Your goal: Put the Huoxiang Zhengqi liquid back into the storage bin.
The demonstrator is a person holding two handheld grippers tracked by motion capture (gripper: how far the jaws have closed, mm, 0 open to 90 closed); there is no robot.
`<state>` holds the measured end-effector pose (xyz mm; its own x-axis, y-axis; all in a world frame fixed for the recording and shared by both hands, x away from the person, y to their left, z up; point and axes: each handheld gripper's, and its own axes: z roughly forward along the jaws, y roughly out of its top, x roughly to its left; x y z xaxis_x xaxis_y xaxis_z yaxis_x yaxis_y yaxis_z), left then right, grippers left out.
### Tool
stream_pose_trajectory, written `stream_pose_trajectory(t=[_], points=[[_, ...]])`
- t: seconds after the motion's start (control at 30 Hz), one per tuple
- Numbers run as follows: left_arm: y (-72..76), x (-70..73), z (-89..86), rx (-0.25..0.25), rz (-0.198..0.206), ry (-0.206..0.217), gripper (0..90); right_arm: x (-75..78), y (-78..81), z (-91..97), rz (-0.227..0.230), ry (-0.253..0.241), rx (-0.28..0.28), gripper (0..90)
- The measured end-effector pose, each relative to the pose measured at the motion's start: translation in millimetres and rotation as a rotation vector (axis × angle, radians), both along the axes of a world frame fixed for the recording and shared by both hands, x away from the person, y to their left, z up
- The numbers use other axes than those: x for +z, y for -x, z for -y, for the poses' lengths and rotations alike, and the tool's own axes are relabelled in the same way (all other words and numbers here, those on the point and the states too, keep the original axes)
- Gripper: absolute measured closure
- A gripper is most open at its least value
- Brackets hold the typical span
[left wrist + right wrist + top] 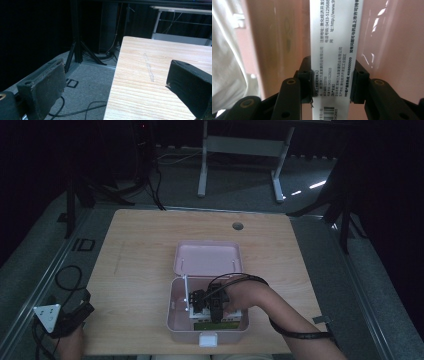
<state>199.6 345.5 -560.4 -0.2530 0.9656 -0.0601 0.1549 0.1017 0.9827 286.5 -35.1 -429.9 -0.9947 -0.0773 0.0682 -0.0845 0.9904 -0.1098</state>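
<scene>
High view overhead, faces forward-down on table (140, 250); right gripper view close inside pink box (274, 37)

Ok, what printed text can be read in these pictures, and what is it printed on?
White carton clamped in the right gripper, inside the pink box:
"0433-5125633"
"4008000999"
"http://www.9", cut off at the edge
Chinese lines of address and maker: too small to read reliably.
Barcode digits: cut off.

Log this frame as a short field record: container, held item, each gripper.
container: pink box, lid open, on wooden table
held item: white printed carton with barcode
right gripper: inside the box, jaws shut on the carton's sides
left gripper: at the table's left edge, jaws open, nothing between them
box contents: other packs, details unclear
</scene>
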Motion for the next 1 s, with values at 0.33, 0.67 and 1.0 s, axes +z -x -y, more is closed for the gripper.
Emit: stream_pose_trajectory(t=[0.33, 0.67, 1.0], points=[[0.0, -0.1, 0.0, 0.002, 0.001, -0.001, 2.6, -25.5, 0.4, 2.0, -0.03, 0.015, -0.001, 61.6], [-0.2, -0.2, 0.4, 0.002, -0.001, -0.006, 2.6, -22.9, 0.4, 7.8, -0.052, 0.014, 0.012, 50.7], [-0.4, -0.3, 1.0, -0.001, -0.006, -0.011, 2.6, 20.5, -2.6, 21.2, 0.012, -0.134, -0.007, 27.1]])
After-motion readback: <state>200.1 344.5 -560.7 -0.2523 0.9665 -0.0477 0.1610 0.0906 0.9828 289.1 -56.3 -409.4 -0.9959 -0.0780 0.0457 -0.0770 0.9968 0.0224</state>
